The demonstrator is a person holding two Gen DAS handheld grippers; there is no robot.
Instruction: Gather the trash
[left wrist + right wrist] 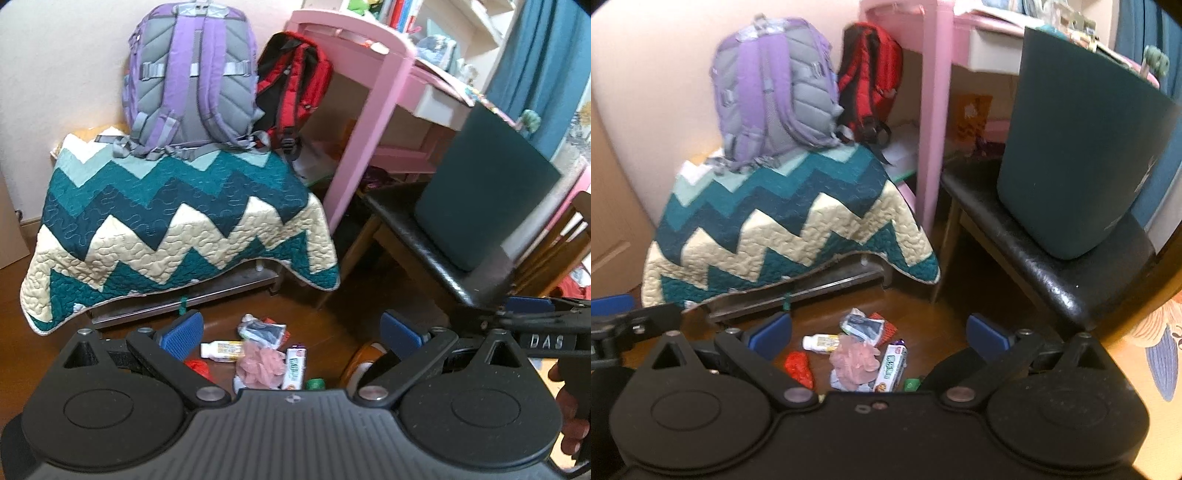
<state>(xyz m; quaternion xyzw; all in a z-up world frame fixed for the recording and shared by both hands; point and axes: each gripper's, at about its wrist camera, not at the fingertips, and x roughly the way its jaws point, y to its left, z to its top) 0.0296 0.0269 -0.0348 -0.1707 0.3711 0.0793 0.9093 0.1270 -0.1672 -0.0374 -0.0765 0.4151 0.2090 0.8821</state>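
Observation:
A pile of trash lies on the wooden floor: a small white bottle (221,350) (820,342), a pink crumpled piece (258,363) (854,359), a white carton (294,368) (892,367), a dark wrapper (263,331) (862,325), a red wrapper (798,367) and a green scrap (315,384) (911,384). My left gripper (291,332) is open and empty above the pile. My right gripper (879,332) is open and empty above the same pile. A dark teal bin (484,192) (1078,158) stands on a black chair seat (1045,266).
A low bench under a zigzag quilt (173,229) (790,229) carries a purple backpack (192,77) and a red backpack (291,85). A pink desk (373,110) stands behind the chair. The right gripper shows at the right edge of the left wrist view (532,314).

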